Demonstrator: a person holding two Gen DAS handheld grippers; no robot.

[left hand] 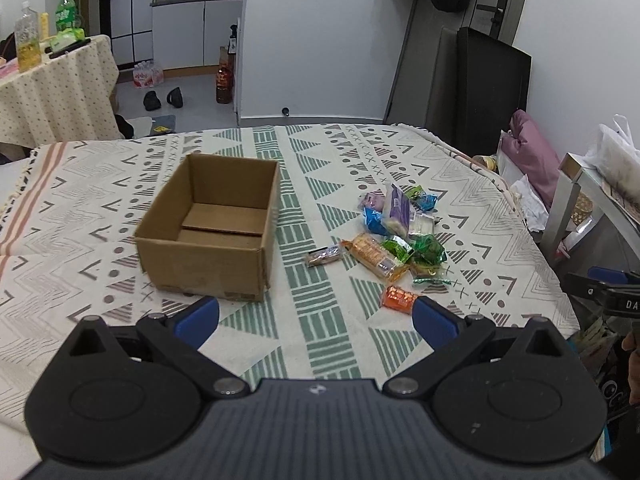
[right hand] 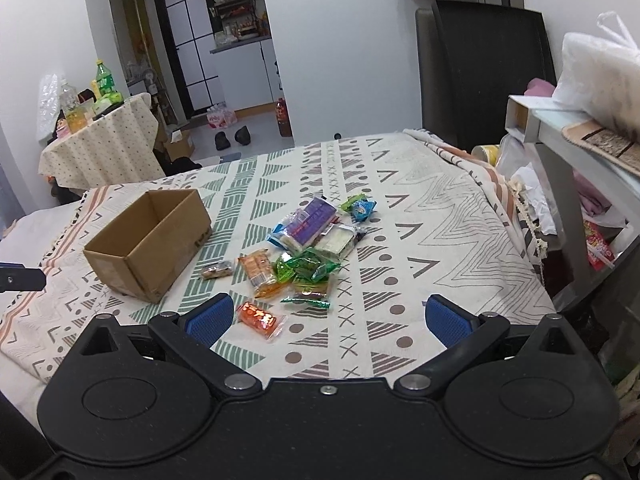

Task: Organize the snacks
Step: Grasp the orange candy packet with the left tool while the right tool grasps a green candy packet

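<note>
Both held low at the near edge of the bench [left hand: 248,160], empty. Left gripper [left hand: 316,322] spread wide, pointed between box and snacks; right gripper [right hand: 328,320] likewise wide apart, aimed at the pile.

Nearest, just ahead of the right gripper: an orange packet [right hand: 260,319], lying flat and alone on the patterned cloth [right hand: 432,216]. Looked light, crinkly and slippery; best pinched across its short width at the middle, not by the sealed ends. Beyond it, the main heap of snacks [right hand: 308,252]: green wrappers [right hand: 308,268], a long orange biscuit pack [right hand: 258,270], a small brown bar [right hand: 216,270] off to the left, then a purple pack [right hand: 308,220] and blue ones behind. All soft film, probably brittle contents, overlapping, so likely to shift if nudged.

Further left, well apart from the heap, the cardboard box [left hand: 208,232], open-topped, upright, nothing inside.
</note>
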